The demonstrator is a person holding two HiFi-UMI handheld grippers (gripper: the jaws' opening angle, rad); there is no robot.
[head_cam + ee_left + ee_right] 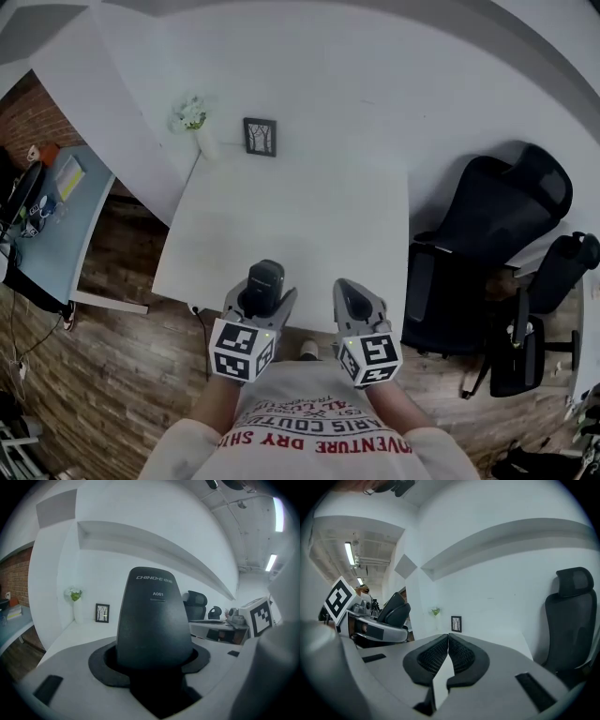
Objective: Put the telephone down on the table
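Observation:
A black telephone handset (152,620) stands upright between the jaws of my left gripper (150,660), which is shut on it. In the head view the telephone (264,284) and left gripper (261,302) hover at the near edge of the white table (291,225). My right gripper (350,298) is beside it to the right, also at the table's near edge. Its pads (461,651) meet at the tips and hold nothing. The right gripper view shows the left gripper (377,630) with the telephone (396,607) at the left.
A small framed picture (260,137) and a white vase of flowers (194,119) stand at the table's far edge by the wall. Black office chairs (497,234) stand to the right. A blue desk (56,216) with items is at the left.

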